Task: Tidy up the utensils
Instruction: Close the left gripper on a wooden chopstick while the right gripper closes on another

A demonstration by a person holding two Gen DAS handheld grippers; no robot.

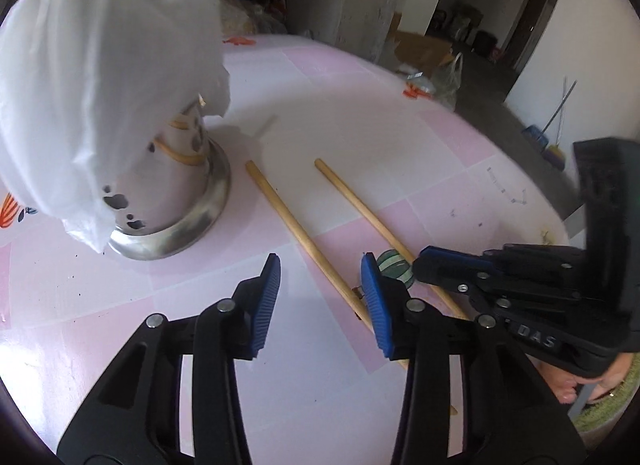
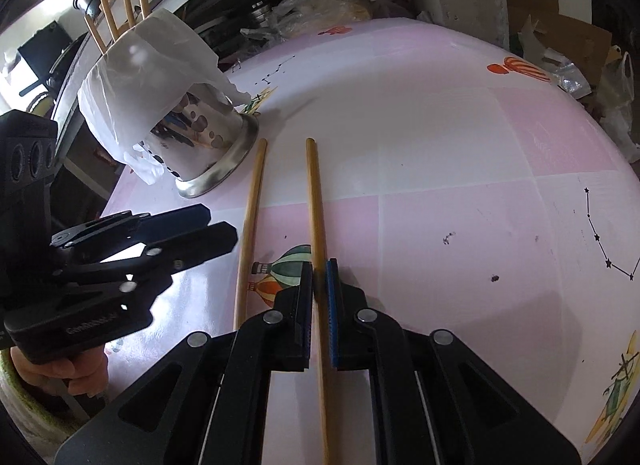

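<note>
Now my right tool [image 2: 320,305] clenches one slim wooden chopstick [image 2: 316,201] on the pink worktop [image 2: 440,145]; my left tool [image 1: 320,297] hangs released; an off-centre grip could let it swing.

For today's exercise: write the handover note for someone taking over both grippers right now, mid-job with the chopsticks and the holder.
Right gripper: shut on the right chopstick, which still lies on the pink table.
Left gripper: open, holding nothing, over the left chopstick.
Metal utensil holder, draped with a white plastic bag, already has several chopsticks in it.
Left: lift both chopsticks into the holder.
</note>
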